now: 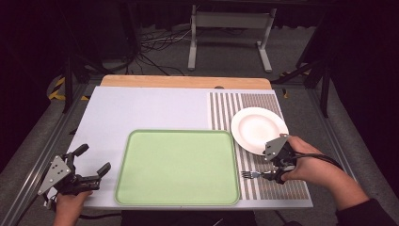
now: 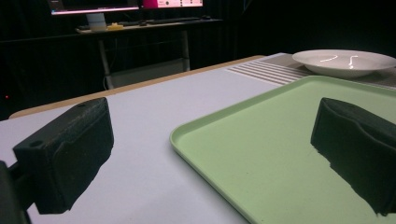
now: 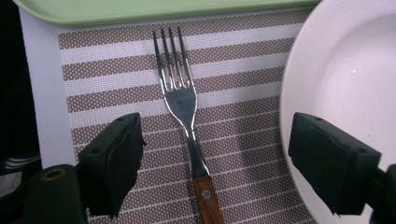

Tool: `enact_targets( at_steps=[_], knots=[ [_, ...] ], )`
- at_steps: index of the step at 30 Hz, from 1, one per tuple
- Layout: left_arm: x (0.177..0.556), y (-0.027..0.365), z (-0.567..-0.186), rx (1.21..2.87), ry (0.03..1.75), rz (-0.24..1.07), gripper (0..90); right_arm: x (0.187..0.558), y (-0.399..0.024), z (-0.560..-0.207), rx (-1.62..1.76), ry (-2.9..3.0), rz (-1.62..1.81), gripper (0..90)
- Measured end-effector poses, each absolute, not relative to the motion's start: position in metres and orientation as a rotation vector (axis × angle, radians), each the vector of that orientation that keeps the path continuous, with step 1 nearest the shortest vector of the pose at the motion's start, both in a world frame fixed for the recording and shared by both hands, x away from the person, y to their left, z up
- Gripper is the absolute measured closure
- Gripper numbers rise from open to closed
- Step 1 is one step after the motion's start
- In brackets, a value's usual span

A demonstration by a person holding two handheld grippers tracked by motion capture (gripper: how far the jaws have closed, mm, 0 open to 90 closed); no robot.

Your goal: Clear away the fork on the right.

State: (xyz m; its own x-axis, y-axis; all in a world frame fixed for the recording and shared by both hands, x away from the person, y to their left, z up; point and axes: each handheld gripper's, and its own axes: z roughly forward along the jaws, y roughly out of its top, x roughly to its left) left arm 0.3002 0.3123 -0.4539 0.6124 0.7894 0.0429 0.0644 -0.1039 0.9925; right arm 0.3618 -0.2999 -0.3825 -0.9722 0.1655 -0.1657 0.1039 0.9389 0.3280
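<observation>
A metal fork [image 1: 251, 174] with a wooden handle [image 3: 205, 200] lies on the brown striped placemat [image 1: 226, 108], tines toward the green tray [image 1: 179, 165]. My right gripper [image 1: 275, 174] hovers over the fork's handle end. In the right gripper view the right gripper [image 3: 217, 133] is open, with the fork [image 3: 182, 100] lying between the jaws, untouched. A white plate [image 1: 259, 129] sits on the mat just beyond this hand. My left gripper [image 1: 94, 159] is open at the table's front left corner, beside the tray, holding nothing [image 2: 210, 116].
The tray [image 2: 280, 154] takes up the middle front of the pale table [image 1: 141, 108]. The plate [image 3: 345, 84] crowds the right jaw's side. A wooden strip [image 1: 186, 81] edges the table's far side. Cables and a metal stand are on the floor beyond.
</observation>
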Motion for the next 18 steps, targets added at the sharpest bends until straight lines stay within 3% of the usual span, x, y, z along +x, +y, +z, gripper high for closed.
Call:
enact_targets(
  at_steps=[9,18],
  knots=[
    [0.300,0.312,-0.454,1.575,0.733,0.715,0.0,0.359,-0.300,-0.396,0.205,2.999,0.357,27.6],
    [0.300,0.312,-0.454,1.575,0.733,0.716,0.0,0.366,-0.307,-0.404,0.179,3.051,0.227,47.3]
  ],
)
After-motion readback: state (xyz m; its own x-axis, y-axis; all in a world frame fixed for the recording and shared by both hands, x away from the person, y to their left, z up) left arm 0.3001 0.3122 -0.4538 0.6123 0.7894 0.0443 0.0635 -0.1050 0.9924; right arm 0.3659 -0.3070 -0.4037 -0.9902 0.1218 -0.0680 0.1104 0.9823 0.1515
